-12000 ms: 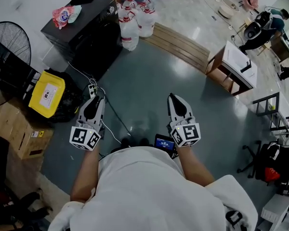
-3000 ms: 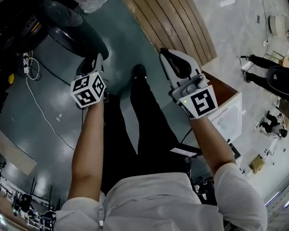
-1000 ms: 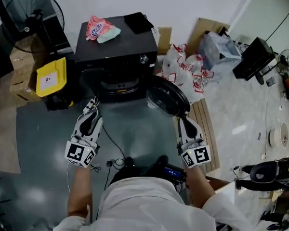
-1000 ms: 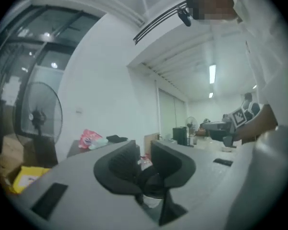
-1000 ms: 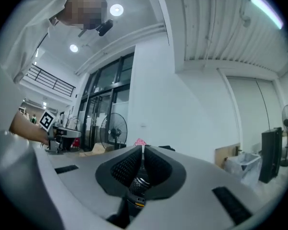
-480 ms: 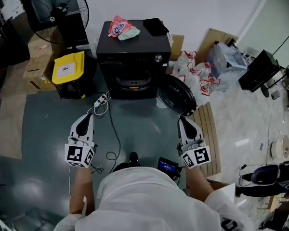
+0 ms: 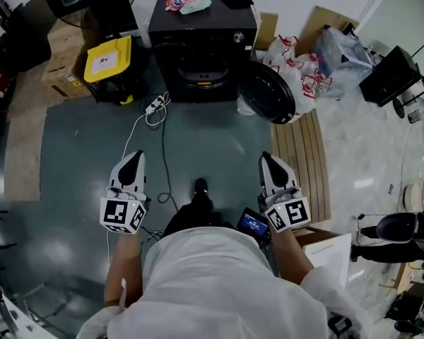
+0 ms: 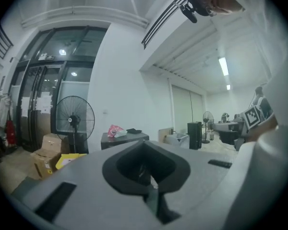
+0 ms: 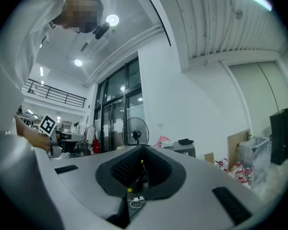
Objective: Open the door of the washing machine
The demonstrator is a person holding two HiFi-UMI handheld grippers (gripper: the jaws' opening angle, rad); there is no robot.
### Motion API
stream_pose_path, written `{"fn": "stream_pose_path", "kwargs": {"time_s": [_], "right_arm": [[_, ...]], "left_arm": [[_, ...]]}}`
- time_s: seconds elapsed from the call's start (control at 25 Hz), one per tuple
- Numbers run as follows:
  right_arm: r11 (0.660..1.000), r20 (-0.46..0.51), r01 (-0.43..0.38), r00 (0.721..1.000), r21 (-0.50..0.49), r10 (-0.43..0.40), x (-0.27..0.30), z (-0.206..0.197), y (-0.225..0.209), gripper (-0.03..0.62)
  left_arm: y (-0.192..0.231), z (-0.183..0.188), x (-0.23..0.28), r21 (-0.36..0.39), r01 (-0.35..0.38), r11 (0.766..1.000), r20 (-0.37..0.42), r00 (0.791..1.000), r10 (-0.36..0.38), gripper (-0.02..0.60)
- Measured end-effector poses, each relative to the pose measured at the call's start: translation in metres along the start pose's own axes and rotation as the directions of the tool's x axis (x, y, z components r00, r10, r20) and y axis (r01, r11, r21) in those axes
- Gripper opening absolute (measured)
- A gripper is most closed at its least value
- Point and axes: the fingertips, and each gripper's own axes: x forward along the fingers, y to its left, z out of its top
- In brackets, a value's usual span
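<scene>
On the grey floor point(image 7: 212, 143), top centre, stands the washing machine point(image 7: 201, 44), its door point(image 7: 267, 92) swung open rightward. My left claw point(image 7: 134, 158) and right claw point(image 7: 267, 159), lower down, are both clenched, empty.

Washing machine point(image 7: 201, 30): black, boxy front-loader, upright on the grey floor point(image 7: 198, 140), top centre in the head view. Small silver knob point(image 7: 238, 37) at the right end of its front panel.

Door point(image 7: 267, 92): round, dark, glossy. State: open, swung wide toward the picture's right, meeting the machine at its right front edge and angled out over the floor.

Drum opening point(image 7: 198, 75): exposed, dark inside, with a thin orange glint along its lower rim.
</scene>
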Motion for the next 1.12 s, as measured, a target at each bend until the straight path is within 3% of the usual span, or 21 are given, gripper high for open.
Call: {"fn": "stream_pose_path", "kwargs": {"time_s": [0.28, 0.44, 0.6, 0.84, 1.12], "right_arm": [[0.998, -0.004, 0.046, 0.999, -0.047, -0.046, -0.022, 0.001, 0.011, 0.038], [0.995, 0.006, 0.069, 0.998, -0.071, -0.069, -0.032, 0.003, 0.020, 0.038], [0.992, -0.028, 0.101, 0.994, -0.074, -0.103, -0.028, -0.005, 0.037, 0.038], [0.986, -0.040, 0.155, 0.987, -0.069, -0.158, 0.008, -0.010, 0.062, 0.038], [0.982, -0.067, 0.162, 0.983, -0.092, -0.169, 0.034, -0.020, 0.081, 0.038]], "left_arm": [[-0.004, -0.008, -0.032, 0.014, -0.059, 0.998, 0.013, 0.998, 0.059, 0.008], [-0.005, -0.017, -0.033, -0.027, -0.017, 1.000, 0.057, 0.998, 0.018, 0.008], [-0.001, -0.024, -0.028, 0.033, 0.034, 0.999, 0.047, 0.998, -0.036, 0.008], [0.041, -0.019, -0.029, -0.020, 0.088, 0.996, 0.046, 0.995, -0.087, 0.008], [0.084, -0.030, -0.034, -0.048, 0.053, 0.997, 0.038, 0.998, -0.051, 0.008]]}}
